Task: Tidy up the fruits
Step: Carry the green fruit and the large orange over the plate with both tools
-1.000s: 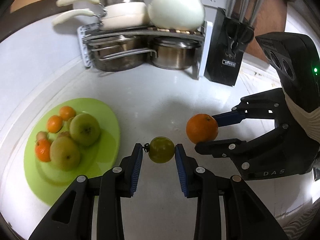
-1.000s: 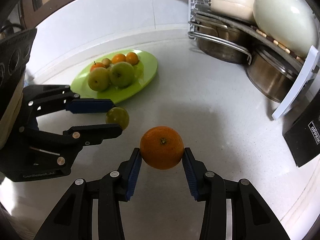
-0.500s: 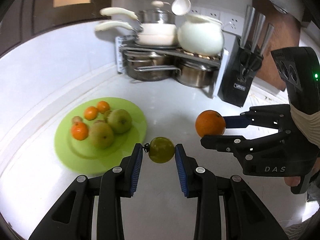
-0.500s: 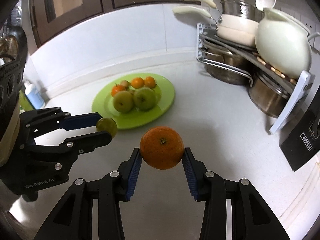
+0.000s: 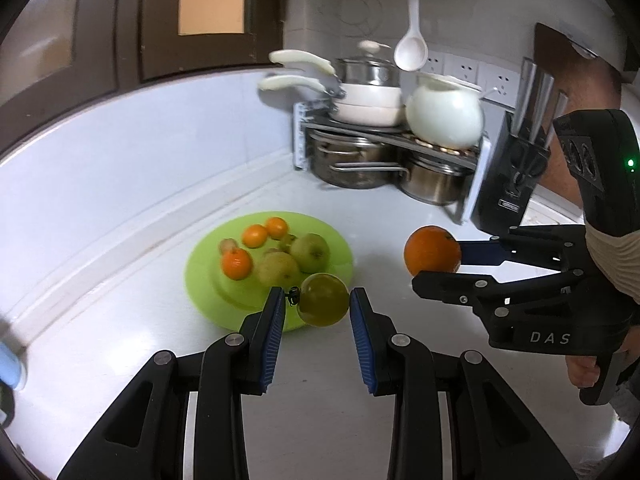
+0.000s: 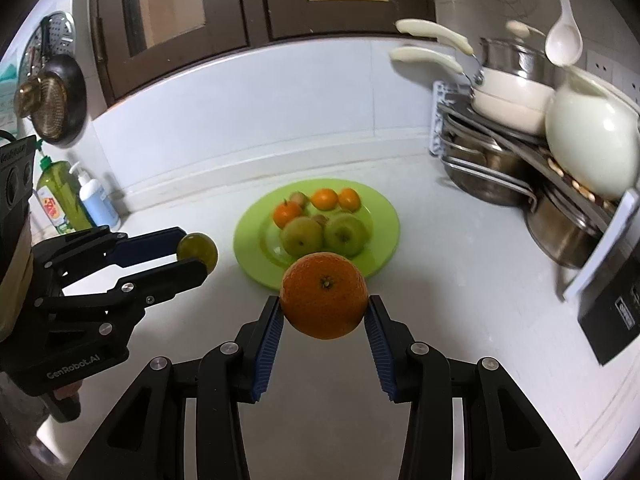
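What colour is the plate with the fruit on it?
Bright lime green; the plate shows best in the right wrist view.

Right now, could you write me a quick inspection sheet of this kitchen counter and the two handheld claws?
Surface: white stone countertop, bare around the plate.
Job's things: round lime-green plate holding two green apples, three small oranges and smaller brownish fruits; large orange; small green round fruit.
Clutter: blue-white pump bottle and green dish-soap bottle by the wall.
Grippers: left gripper shut on the small green round fruit; right gripper shut on the large orange; both held above the counter.
Cables: nothing seen.
Surroundings: metal pot rack with steel pots and cream cookware, black knife block, hanging white ladle, dark wooden cabinets.
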`<state>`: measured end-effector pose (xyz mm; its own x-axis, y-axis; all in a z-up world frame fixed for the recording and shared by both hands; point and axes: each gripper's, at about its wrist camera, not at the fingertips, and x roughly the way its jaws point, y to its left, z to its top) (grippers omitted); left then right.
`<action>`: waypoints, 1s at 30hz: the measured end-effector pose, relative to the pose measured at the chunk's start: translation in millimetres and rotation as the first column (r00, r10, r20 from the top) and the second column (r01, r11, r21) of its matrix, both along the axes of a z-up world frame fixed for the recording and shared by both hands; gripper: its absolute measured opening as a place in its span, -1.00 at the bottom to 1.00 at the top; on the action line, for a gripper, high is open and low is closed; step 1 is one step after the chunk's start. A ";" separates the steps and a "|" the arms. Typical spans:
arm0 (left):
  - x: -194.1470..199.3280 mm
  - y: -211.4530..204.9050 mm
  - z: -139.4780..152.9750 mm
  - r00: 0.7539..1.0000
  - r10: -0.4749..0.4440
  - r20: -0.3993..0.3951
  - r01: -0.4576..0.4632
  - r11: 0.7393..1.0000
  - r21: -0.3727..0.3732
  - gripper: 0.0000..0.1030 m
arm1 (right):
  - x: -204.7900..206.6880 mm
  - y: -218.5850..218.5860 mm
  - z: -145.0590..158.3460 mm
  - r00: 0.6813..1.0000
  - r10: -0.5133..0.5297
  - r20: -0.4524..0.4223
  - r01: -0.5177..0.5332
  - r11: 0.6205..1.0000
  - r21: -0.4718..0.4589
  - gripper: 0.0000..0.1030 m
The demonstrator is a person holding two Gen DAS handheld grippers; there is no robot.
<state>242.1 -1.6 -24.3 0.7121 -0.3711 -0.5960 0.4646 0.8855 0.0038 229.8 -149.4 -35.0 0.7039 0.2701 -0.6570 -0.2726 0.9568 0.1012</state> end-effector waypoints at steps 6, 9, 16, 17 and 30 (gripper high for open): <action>4.7 13.8 8.3 0.999 0.045 0.029 -0.045 0.999 0.009 -0.36 | 5.8 12.4 8.9 0.999 0.027 0.026 -0.028 1.000 0.000 -0.16; 10.9 19.3 10.5 0.997 0.064 0.040 -0.064 0.998 0.014 -0.36 | 11.8 18.5 9.8 0.999 0.038 0.024 -0.038 0.999 0.003 -0.16; 30.6 30.5 10.9 0.995 0.087 0.042 -0.088 0.996 0.022 -0.36 | 30.1 29.1 6.8 0.999 0.051 0.015 -0.051 0.999 0.003 -0.16; 34.2 31.8 10.2 0.995 0.089 0.041 -0.090 0.996 0.024 -0.36 | 32.7 29.9 6.0 0.999 0.052 0.012 -0.052 0.999 0.005 -0.16; 86.5 35.4 -12.9 0.996 0.085 -0.028 -0.084 0.996 0.040 -0.36 | 79.3 34.3 -23.5 0.997 0.033 -0.074 -0.032 0.999 0.019 -0.16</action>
